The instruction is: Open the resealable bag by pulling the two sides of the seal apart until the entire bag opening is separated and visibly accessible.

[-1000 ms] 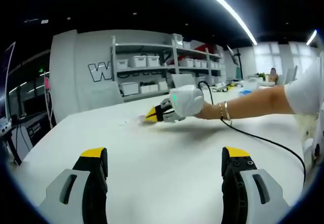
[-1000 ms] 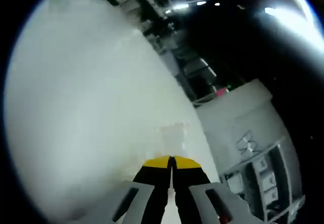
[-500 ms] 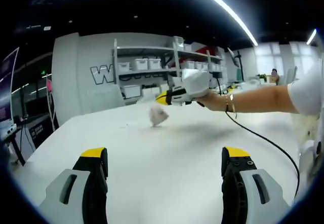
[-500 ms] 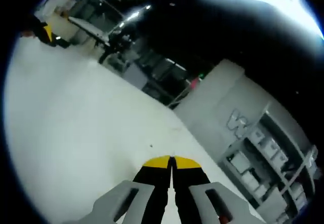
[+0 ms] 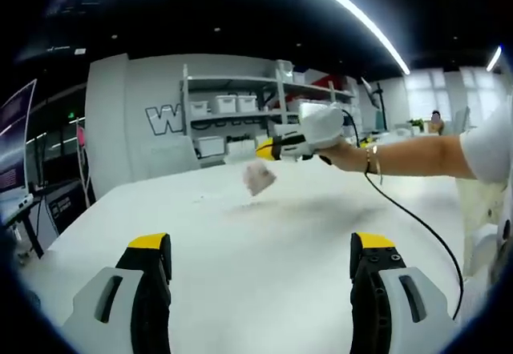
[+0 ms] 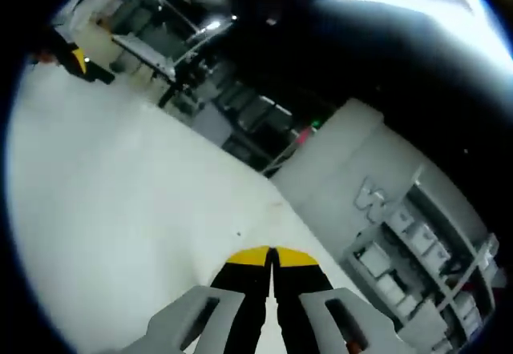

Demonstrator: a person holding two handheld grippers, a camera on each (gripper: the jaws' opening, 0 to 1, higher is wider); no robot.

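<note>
Bag (image 5: 258, 177) hanging clear of tabletop (image 5: 264, 242) for access.
Right hand-held gripper (image 5: 268, 149) is pinching its top edge; left hand-held gripper (image 5: 260, 251) is waiting, jaws spread wide.

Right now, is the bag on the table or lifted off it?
Lifted. The bag hangs from the shut right tool, above the table. Seal state: cannot tell.

the table (image 5: 264, 242) has a smooth, matt white top with a faint sheen under the ceiling light. the resealable bag (image 5: 258, 177) looks like thin, clear, slightly crinkled plastic film. the left gripper (image 5: 260, 270) shows matt grey plastic shells with black fingers (image 5: 152, 282) tipped in glossy yellow. the right gripper (image 6: 271, 259) has the same black-and-yellow finish. a glossy black cable (image 5: 417, 226) trails over the table.
</note>
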